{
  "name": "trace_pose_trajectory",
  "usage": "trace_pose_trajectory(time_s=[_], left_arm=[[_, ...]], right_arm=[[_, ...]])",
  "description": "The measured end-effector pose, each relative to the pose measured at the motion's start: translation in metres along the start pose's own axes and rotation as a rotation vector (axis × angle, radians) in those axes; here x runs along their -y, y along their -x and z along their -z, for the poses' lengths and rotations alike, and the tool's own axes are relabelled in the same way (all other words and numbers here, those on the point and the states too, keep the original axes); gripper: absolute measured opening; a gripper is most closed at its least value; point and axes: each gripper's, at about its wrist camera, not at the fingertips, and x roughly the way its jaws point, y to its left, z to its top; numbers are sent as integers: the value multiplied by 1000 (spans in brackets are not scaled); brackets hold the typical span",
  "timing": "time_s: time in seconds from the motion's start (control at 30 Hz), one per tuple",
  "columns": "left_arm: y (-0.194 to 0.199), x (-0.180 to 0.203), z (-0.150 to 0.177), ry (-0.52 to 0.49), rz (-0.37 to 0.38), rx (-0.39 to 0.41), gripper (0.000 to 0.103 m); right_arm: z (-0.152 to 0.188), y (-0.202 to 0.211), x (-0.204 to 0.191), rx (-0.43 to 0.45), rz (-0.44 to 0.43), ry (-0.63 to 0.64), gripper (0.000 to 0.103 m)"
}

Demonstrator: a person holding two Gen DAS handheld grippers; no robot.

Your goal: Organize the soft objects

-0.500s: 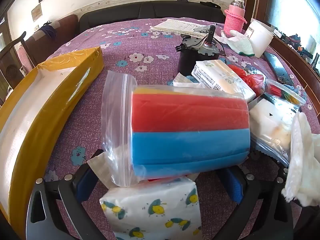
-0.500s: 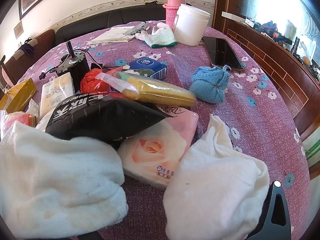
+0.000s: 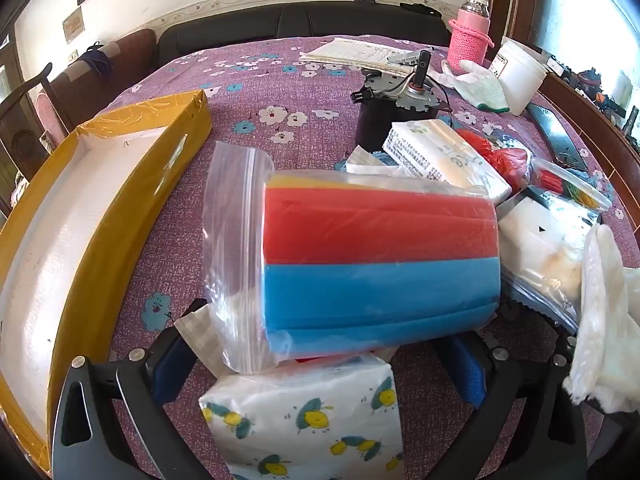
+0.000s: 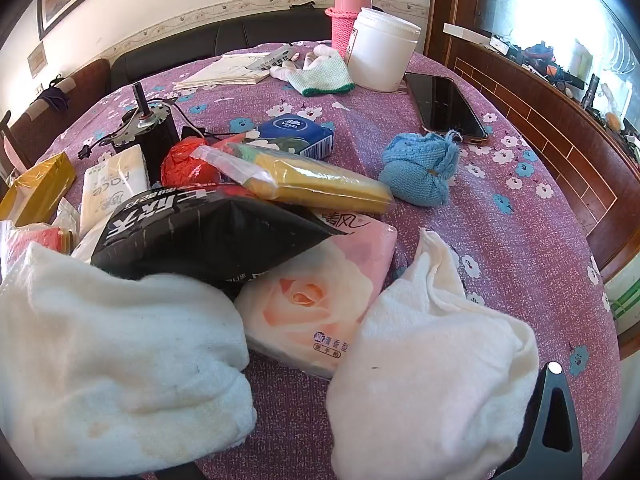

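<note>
My left gripper [image 3: 320,372] stands open and low over the table, blue pads [image 3: 172,364] wide apart. Between its fingers lies a lemon-print tissue pack [image 3: 304,420]. A clear zip bag of red, blue and yellow sponges [image 3: 376,260] rests on that pack, and neither pad presses on it. My right gripper [image 4: 308,408] is open too. Only its right finger [image 4: 556,420] shows; a white towel [image 4: 116,360] hides the left one. A second white towel [image 4: 428,380] lies against the right finger. A rose-print tissue pack [image 4: 320,300] lies between the towels.
An open yellow box [image 3: 132,200] with a white inside lies to the left. The purple flowered tablecloth [image 4: 520,248] carries a black snack bag [image 4: 200,232], a yellow zip bag [image 4: 312,180], a blue knitted bundle [image 4: 420,172], a phone [image 4: 444,104], a motor [image 3: 388,108], a white tub [image 4: 380,56] and a pink flask [image 4: 348,12].
</note>
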Motion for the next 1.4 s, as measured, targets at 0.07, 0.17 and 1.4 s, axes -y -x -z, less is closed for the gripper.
trace_pose_trajectory(time_s=[0.07,0.17,1.4], left_arm=[[0,0,0,0,0,0,103],[0,0,0,0,0,0,103],[13,-1,14,-20,16,-58,103]], right_arm=[[0,0,0,0,0,0,102],[0,0,0,0,0,0,102],[1,2,1,-50,5,-3,102]])
